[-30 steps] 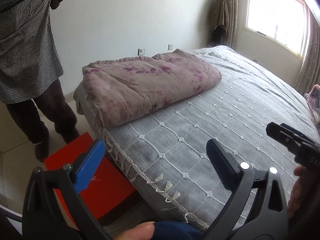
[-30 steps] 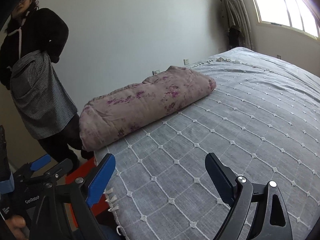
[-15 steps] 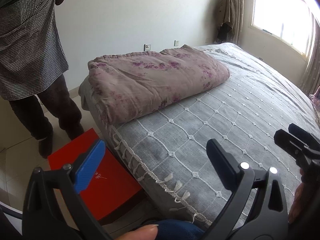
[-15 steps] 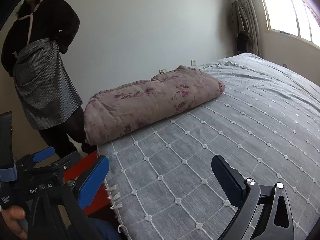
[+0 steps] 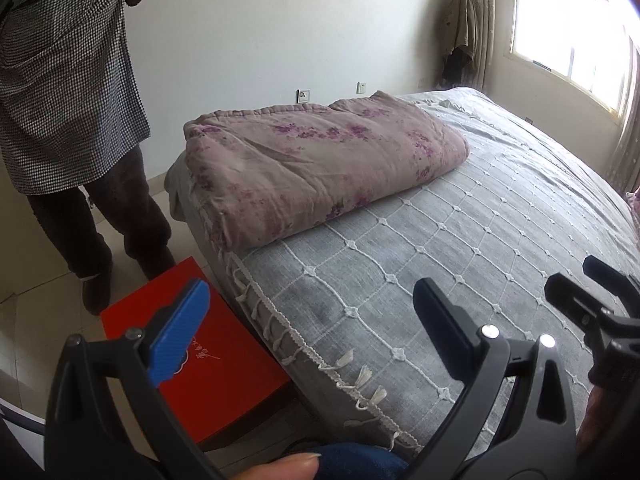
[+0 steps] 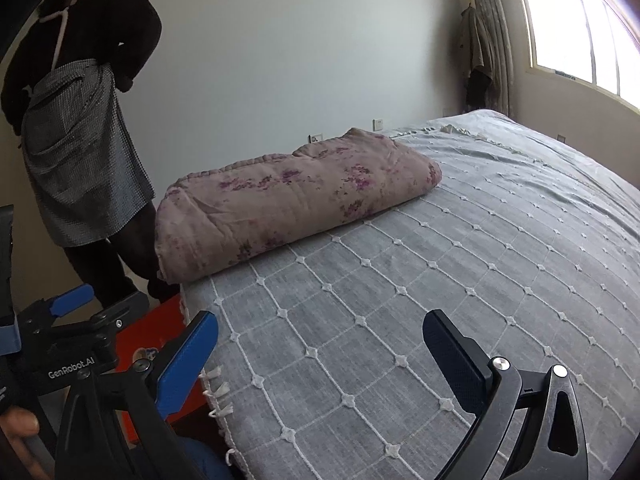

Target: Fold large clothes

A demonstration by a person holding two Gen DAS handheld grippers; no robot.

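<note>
Over the near corner of the bed [image 5: 480, 216]: both grippers hovering, nothing held. Since a second ago: both views a bit nearer and shifted, folded quilt [image 5: 320, 168] larger and more central in the left wrist view; right gripper [image 6: 320, 354] fingers just been opening, nothing between them, now spread fully wide. Left gripper [image 5: 310, 316] fingers also spread wide, empty, same spread as before. Standing person [image 5: 68, 92] in checked apron same spot off the bed's far-left side, hands behind back.

Quilt pink, floral, folded thick, lying across the bed's left end, beyond both sets of fingers and well apart from them; one short end overhanging the bed's left edge slightly. No contact between quilt and any finger.

Left gripper's blue finger [image 5: 178, 332] off the bed's left edge, above the red box [image 5: 208, 372] on the floor; its other finger above the grey bedspread. Right gripper over the bed near the fringed corner edge [image 6: 218, 392], seen at the right margin of the left wrist view.

Bed right of the quilt bare grey bedspread, wide open up to the window [image 6: 580, 24] wall. Left of the bed: floor, red box tucked against the bed's edge, person's feet just beyond.
</note>
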